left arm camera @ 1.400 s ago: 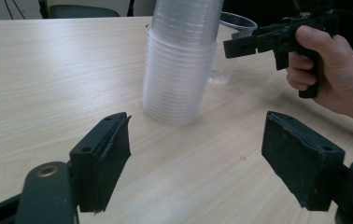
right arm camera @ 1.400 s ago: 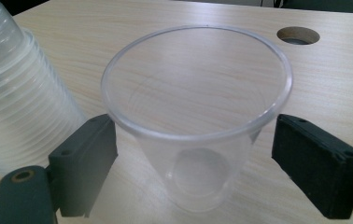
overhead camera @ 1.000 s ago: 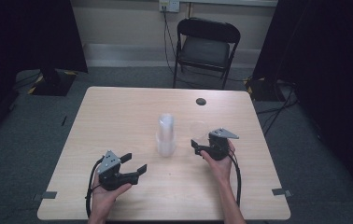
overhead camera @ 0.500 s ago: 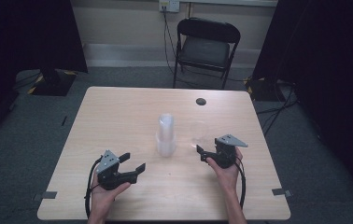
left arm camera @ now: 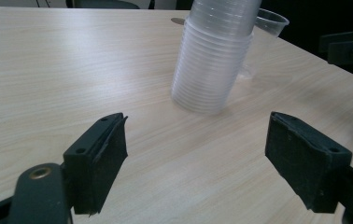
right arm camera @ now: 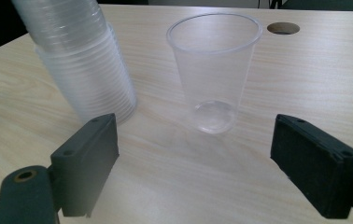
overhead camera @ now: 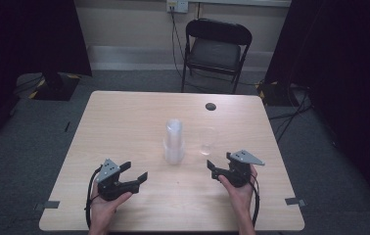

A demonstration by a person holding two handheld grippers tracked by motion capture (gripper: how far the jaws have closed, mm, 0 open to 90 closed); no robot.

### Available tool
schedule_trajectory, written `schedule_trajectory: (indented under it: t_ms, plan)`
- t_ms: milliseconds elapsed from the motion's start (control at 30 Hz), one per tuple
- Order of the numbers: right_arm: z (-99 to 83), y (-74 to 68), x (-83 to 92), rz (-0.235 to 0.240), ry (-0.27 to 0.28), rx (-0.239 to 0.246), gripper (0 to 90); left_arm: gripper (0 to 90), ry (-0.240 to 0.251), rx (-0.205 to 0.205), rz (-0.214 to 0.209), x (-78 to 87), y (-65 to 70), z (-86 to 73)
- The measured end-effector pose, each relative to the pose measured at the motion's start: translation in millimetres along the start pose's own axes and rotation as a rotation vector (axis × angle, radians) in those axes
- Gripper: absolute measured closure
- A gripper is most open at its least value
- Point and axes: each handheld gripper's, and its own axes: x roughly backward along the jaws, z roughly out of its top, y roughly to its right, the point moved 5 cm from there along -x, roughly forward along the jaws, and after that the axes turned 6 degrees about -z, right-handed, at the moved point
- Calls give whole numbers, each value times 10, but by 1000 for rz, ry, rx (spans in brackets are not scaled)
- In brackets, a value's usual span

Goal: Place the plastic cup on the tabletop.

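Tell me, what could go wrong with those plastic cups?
The single clear cup stands upright and empty close beside the tall upside-down cup stack. It looks thin and light, so a bump from the open right gripper might tip it. A hard squeeze could crumple it. The stack is tall and narrow, so the open left gripper, pointed at it, could topple it with a sideways push.
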Motion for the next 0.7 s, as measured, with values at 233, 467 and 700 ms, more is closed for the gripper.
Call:
schedule_trajectory:
  t_ms: [233, 467, 700]
  plan:
    - [-98, -75, 144, 6, 9, -18, 146, 192, -7, 7, 3, -1, 2, -43]
    - [-192, -105, 293, -4, 14, -38, 146, 192, -10, 16, 9, -1, -5, -91]
    - [-316, -244, 319, -1, 10, -38, 146, 192, -3, 16, 18, 17, -18, -108]
